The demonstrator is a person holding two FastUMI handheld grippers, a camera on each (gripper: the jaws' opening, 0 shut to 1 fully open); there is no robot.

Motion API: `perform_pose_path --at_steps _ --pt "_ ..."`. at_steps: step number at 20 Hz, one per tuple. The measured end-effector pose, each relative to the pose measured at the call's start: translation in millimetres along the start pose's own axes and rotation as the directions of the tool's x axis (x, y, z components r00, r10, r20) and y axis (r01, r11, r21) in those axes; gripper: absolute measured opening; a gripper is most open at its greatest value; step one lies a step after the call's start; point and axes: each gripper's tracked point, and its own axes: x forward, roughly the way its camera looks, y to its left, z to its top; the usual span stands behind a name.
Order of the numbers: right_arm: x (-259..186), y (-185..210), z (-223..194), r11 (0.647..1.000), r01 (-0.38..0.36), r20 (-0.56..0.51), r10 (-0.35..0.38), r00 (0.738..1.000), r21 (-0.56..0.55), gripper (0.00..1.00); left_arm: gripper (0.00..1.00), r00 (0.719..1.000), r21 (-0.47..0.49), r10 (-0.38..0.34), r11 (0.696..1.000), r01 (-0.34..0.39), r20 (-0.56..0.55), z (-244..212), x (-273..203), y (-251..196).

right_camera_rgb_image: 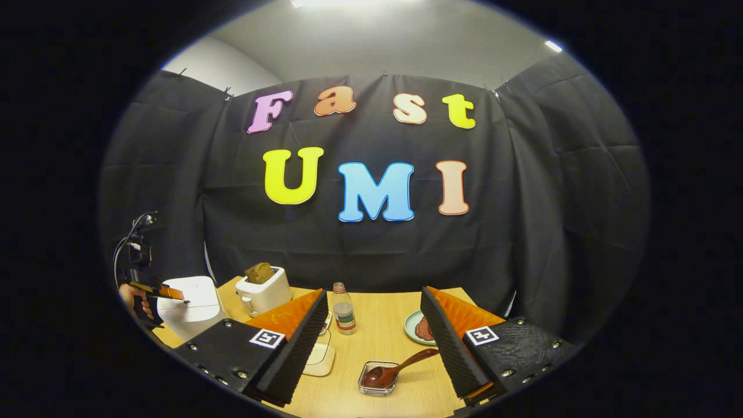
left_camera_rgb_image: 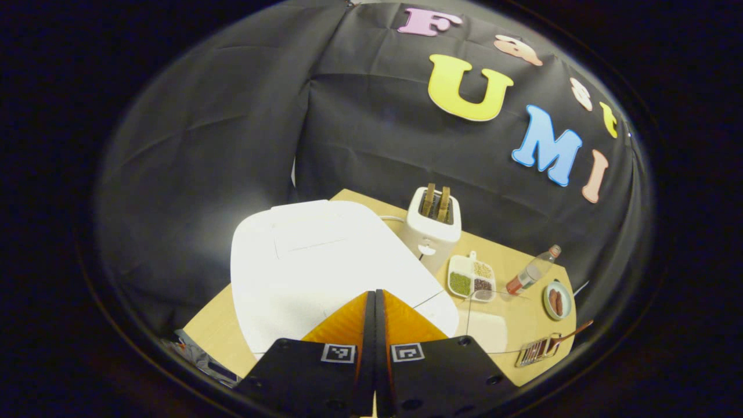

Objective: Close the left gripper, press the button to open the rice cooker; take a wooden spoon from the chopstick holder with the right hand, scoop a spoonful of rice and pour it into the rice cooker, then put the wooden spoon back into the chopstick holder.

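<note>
My left gripper (left_camera_rgb_image: 374, 295) is shut with nothing between its fingers, and its tips hover over the front part of the white rice cooker's (left_camera_rgb_image: 313, 255) closed lid. In the right gripper view a hand holds the left gripper (right_camera_rgb_image: 181, 298) at the rice cooker (right_camera_rgb_image: 191, 310) on the far left. My right gripper (right_camera_rgb_image: 371, 332) is open above the table. Just below and ahead of it, the wooden spoon (right_camera_rgb_image: 400, 367) rests with its bowl in the clear chopstick holder (right_camera_rgb_image: 377, 383). The holder (left_camera_rgb_image: 537, 351) and spoon (left_camera_rgb_image: 572, 334) also lie at the table's right end. A clear box of rice (left_camera_rgb_image: 487, 328) sits beside the cooker.
A white toaster (left_camera_rgb_image: 434, 226) with bread stands behind the cooker. To its right are a divided dish of grains (left_camera_rgb_image: 471, 278), a lying bottle (left_camera_rgb_image: 531, 273) and a plate of sausages (left_camera_rgb_image: 557, 299). The bottle (right_camera_rgb_image: 343, 313) and plate (right_camera_rgb_image: 419, 328) lie ahead of my right gripper.
</note>
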Motion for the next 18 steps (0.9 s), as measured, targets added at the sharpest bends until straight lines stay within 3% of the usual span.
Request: perform_pose_path --at_steps 6,9,12,16,17,18 --pt "4.5 -6.3 1.7 1.0 0.005 -0.005 -0.005 1.0 -0.001 0.98 0.09 0.999 0.017 0.035 0.999 -0.035 -0.027 -6.4 6.5 1.9" --pt "5.9 -9.3 5.1 1.0 0.0 0.003 0.0 1.0 -0.002 0.98 0.09 0.993 0.075 0.069 0.994 -0.077 0.094 30.2 -12.4 0.6" --pt "7.1 -12.7 7.2 1.0 -0.007 0.008 0.007 1.0 0.007 0.98 0.09 0.96 0.132 0.118 0.979 -0.156 0.253 81.6 -45.4 -2.8" --pt "5.5 -18.4 9.6 1.0 -0.018 0.016 0.018 1.0 0.014 0.97 0.11 0.919 0.118 0.104 0.98 -0.16 0.381 124.8 -95.7 -21.2" --pt "5.5 -20.1 10.2 1.0 -0.022 0.02 0.021 1.0 0.013 0.97 0.34 0.905 0.122 0.102 0.979 -0.166 0.414 133.1 -108.0 -26.2" --pt "4.8 -22.5 11.0 1.0 -0.024 0.022 0.023 0.999 0.011 0.97 0.43 0.893 0.129 0.088 0.979 -0.161 0.442 136.4 -118.2 -35.0"
